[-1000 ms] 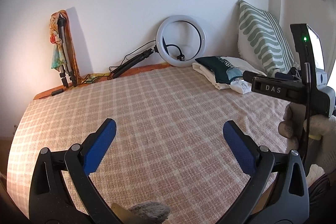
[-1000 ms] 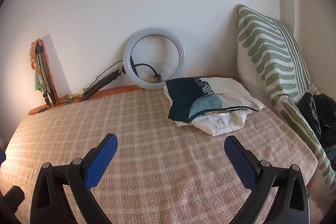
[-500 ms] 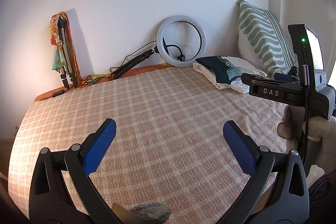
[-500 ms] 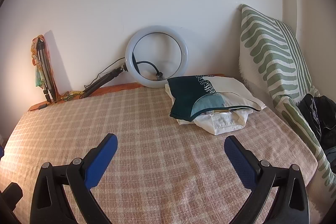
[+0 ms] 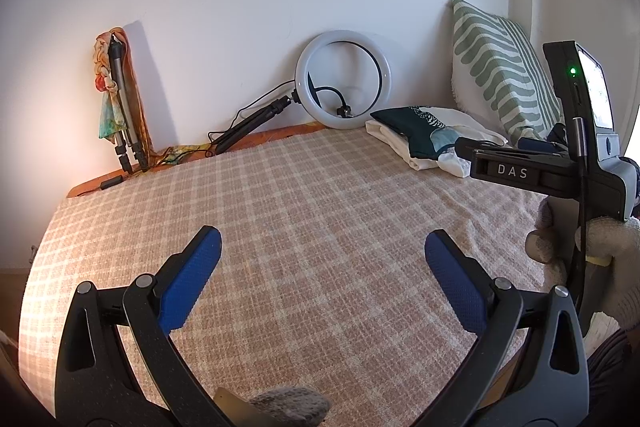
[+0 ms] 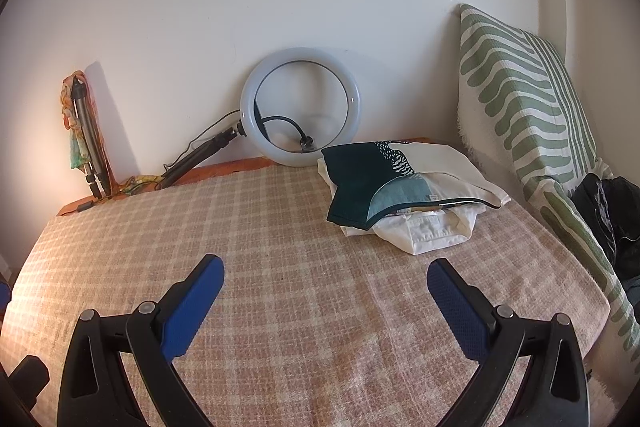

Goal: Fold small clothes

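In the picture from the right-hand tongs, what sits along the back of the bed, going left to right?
Folded tripod with a colourful scarf → black light stand lying flat → ring light → pile of clothes → green striped pillow → dark garment.

Clothes pile (image 5: 420, 143) partly hidden behind right tongs body (image 5: 520, 173) — dark bundle (image 6: 612, 219) cut by edge.

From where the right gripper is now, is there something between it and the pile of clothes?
Nothing visible stands between them. The right gripper is open above the bare checked blanket, and the pile of clothes lies ahead and slightly right, near the ring light.
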Demonstrator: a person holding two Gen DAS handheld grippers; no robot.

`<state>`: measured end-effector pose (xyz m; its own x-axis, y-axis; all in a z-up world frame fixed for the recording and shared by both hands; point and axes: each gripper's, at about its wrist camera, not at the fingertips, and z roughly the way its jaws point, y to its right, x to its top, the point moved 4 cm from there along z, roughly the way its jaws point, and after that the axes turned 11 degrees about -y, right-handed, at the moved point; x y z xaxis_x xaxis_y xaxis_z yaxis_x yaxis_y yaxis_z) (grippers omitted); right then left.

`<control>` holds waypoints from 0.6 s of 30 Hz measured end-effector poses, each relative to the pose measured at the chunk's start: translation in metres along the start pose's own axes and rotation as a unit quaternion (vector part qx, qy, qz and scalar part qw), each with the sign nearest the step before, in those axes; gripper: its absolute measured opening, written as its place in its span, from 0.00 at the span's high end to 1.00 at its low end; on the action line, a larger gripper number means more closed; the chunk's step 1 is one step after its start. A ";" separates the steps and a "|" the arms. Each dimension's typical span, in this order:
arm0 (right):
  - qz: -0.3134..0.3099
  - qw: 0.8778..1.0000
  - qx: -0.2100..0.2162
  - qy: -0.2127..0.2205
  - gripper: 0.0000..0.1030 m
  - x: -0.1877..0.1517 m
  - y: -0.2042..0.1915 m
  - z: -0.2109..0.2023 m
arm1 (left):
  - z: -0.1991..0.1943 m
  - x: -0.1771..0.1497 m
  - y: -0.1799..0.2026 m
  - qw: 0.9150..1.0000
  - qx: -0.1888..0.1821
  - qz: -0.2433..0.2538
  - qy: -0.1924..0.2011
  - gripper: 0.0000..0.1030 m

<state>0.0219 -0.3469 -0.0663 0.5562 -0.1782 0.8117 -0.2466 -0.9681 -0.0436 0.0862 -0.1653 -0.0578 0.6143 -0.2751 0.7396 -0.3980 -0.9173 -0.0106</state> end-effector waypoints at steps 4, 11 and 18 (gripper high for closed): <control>0.000 1.000 0.000 0.000 0.00 -0.001 -0.001 -0.001 | 0.000 0.000 0.000 1.000 0.000 0.000 0.000 0.00; 0.001 1.000 0.000 -0.001 0.00 -0.001 -0.003 -0.002 | -0.001 0.000 0.001 1.000 0.001 0.001 0.000 0.00; 0.001 1.000 0.000 -0.001 0.00 -0.001 -0.003 -0.002 | -0.001 0.000 0.002 1.000 0.002 0.002 0.000 0.00</control>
<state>0.0201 -0.3433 -0.0659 0.5565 -0.1813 0.8108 -0.2490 -0.9674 -0.0454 0.0848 -0.1670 -0.0575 0.6130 -0.2779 0.7396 -0.3976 -0.9174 -0.0152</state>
